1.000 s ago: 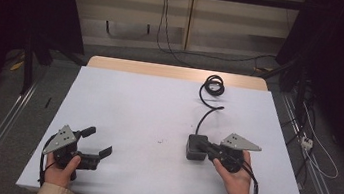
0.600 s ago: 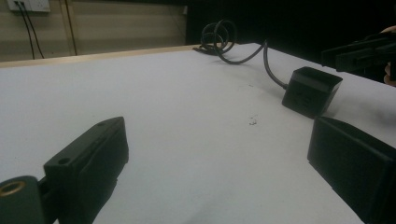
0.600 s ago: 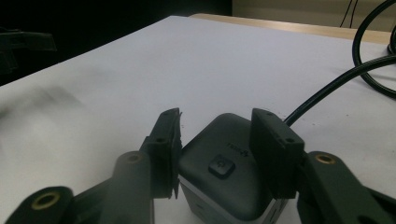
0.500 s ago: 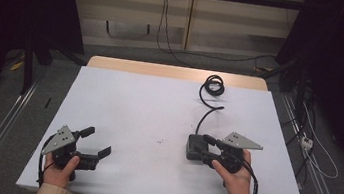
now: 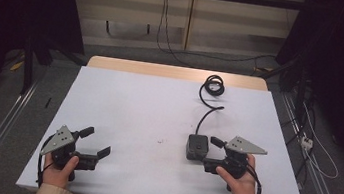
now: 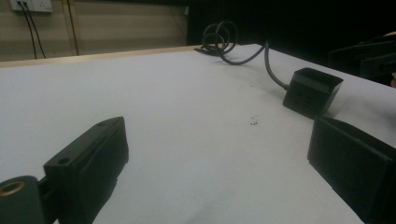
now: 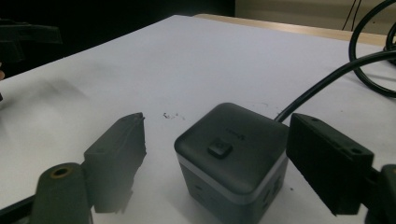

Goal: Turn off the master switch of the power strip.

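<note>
The white table point(image 5: 148, 109) spans the middle of the high view. At lower right the right gripper point(image 5: 209, 152) has just been opening its jaws; the dark cube-shaped power block point(image 5: 197, 146) sits between them, apart from the left jaw. Its black cable point(image 5: 211, 89) coils toward the upper centre. At lower left, the left gripper point(image 5: 96, 142) rests with jaws wide open and empty.

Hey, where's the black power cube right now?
In the high view the power cube sits on the table's right half, just in front of the right hand-held gripper, its cord trailing to the far edge.
</note>
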Motion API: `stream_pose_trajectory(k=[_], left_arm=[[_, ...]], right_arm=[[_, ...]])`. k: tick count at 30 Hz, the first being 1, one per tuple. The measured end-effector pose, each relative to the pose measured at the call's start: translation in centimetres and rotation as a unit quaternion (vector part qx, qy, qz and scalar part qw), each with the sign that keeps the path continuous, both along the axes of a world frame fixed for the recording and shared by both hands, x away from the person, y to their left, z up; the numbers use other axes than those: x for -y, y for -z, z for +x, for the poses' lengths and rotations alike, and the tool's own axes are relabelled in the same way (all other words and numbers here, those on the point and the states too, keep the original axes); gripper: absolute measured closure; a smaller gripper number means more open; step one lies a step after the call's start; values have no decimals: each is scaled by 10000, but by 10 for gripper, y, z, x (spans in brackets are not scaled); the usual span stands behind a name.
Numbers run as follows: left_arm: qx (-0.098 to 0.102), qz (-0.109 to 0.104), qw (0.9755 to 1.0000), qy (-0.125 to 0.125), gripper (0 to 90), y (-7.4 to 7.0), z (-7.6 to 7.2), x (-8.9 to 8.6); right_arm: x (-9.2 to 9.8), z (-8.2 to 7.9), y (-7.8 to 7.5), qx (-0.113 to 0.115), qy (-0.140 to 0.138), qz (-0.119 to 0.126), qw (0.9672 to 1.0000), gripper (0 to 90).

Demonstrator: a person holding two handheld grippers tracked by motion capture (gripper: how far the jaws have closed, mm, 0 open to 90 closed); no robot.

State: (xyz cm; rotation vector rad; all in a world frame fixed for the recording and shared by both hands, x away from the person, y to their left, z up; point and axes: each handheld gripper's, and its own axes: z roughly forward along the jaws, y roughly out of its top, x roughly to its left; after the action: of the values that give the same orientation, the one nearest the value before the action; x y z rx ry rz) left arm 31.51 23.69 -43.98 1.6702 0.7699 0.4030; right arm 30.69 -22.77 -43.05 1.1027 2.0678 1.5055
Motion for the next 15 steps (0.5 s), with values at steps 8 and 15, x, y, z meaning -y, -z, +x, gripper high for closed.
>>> stream_pose_trajectory(k=[8,15], left_arm=[[7,7,10000,6,48,0,0,0],[10,-3,10000,9,48,0,-1,0]], right_arm=[[9,-7,2,105,3,-48,9999,167],[11,-10,4,178,-37,-176,9997,164]])
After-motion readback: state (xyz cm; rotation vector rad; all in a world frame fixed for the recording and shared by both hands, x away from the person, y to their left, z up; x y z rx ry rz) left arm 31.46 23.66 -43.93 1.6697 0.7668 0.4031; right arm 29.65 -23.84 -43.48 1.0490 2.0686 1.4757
